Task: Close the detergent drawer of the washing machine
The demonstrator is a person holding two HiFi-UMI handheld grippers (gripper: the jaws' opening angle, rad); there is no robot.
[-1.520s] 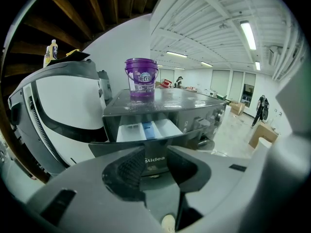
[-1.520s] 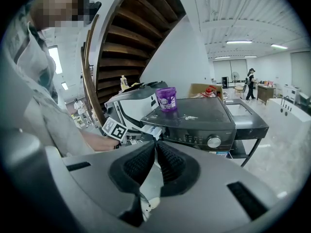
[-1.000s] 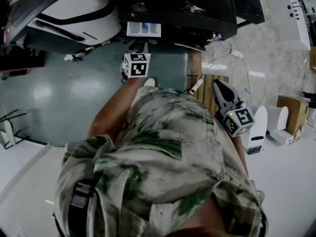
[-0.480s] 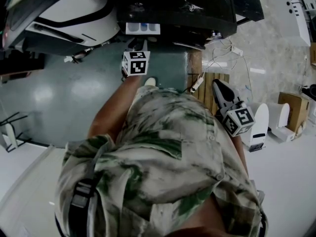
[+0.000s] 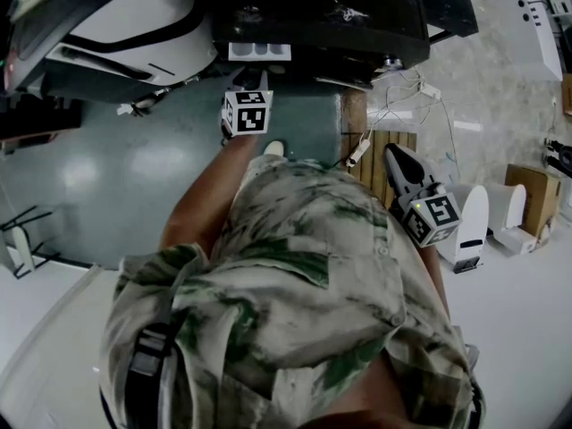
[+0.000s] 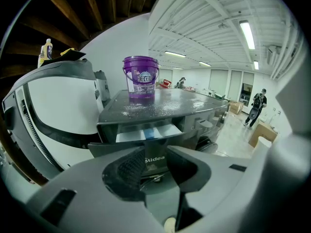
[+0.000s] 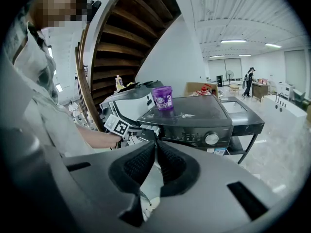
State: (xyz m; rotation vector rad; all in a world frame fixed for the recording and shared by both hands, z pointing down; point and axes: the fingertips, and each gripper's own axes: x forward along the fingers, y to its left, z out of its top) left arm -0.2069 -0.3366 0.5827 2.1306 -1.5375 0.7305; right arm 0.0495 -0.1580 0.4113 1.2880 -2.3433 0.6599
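The detergent drawer (image 6: 148, 131) is sticking out of the front of the dark washing machine (image 6: 194, 101), at its upper left corner, with its pale and blue compartments showing from above. The left gripper (image 6: 154, 155) is pointing straight at the drawer's front panel. Its tongs are standing apart with nothing clamped, and the panel bearing the maker's name is showing in the gap between them. The tips seem to be just short of the panel or barely on it, though the wide-angle view is making that hard to judge. A purple bucket (image 6: 141, 76) is sitting on top of the machine, behind the drawer. In the head view the person in a patterned shirt (image 5: 295, 302) is leaning over and reaching the left gripper forward towards the machine. The right gripper (image 7: 156, 147) is hanging off to the side, well apart from the machine. Its tongs are resting together at the tips, holding nothing.
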